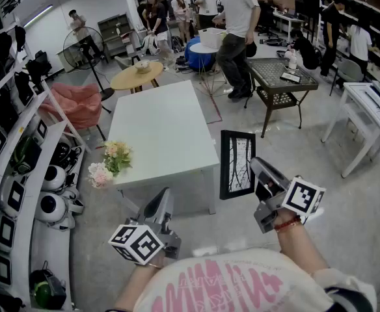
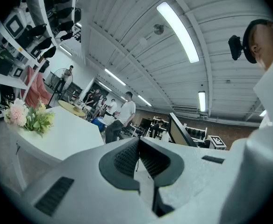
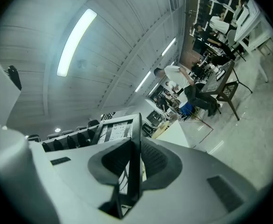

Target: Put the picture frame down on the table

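Frame (image 1: 237, 164) is up in the air, held by the right gripper (image 1: 256, 166). It stands upright, just off the near right corner of the counter (image 1: 157, 129), over the floor. It does not touch the counter. The right fingers (image 3: 159, 161) press on the frame's thin black edge, one on each side. The frame has a black rim and a white picture with thin dark lines on it.

The left gripper (image 1: 163, 196) is low and close to the person, in front of the counter's near edge. Its fingers (image 2: 125, 159) are closed on each other and hold nothing.

The counter is white. Flowers (image 1: 112, 161), pink and yellow with green leaves, sit at its near left corner. To the left are shelves (image 1: 8, 142) with dark and white things on them.

Past the counter is a small round table (image 1: 136, 77), and a fan (image 1: 79, 44) on a stand. To the right is a dark table (image 1: 282, 77). A person in a white top (image 1: 237, 25) stands beside it. More people are at the far end of the room.
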`<state>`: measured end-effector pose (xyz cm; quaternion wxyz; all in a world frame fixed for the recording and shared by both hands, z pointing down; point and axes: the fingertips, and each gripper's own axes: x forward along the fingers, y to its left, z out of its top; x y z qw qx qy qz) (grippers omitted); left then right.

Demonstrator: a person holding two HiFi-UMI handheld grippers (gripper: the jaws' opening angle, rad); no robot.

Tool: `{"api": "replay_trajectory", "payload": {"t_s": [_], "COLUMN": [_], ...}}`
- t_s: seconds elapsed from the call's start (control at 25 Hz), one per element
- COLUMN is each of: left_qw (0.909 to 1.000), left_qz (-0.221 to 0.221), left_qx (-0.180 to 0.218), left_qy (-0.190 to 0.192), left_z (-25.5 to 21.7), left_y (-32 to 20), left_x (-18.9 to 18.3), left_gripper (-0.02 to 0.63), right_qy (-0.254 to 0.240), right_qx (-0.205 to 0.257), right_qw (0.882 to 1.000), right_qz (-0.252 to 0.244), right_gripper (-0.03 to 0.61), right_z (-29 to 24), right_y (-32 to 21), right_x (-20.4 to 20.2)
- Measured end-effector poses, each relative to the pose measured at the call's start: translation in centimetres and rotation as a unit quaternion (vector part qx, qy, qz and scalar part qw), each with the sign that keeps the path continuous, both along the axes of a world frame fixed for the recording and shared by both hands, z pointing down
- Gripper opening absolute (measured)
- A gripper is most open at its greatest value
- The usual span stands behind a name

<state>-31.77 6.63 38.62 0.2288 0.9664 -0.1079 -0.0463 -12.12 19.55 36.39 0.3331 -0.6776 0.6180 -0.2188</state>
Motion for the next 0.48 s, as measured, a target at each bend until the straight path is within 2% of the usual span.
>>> {"api": "replay_trajectory", "payload": {"t_s": [0.24, 0.48], "left_qw": [1.0, 0.9999], "left_qz": [-0.003, -0.009], "left_qx": [-0.005, -0.007], "left_qy": [-0.005, -0.008], "left_z": [0.4, 0.7], "left_y": [0.0, -2.4], "left_x": [0.7, 2.2], "left_gripper": [0.003, 0.003], "right_qy": [-0.007, -0.002], "right_qx": [-0.006, -0.017], "right_qw": [1.0, 1.0], "right_qz": [0.003, 0.002], "right_gripper": [0.072, 0.072], "right_z": [0.7, 1.4], "right_y": [0.0, -2.0], "right_x": [1.1, 2.5]}}
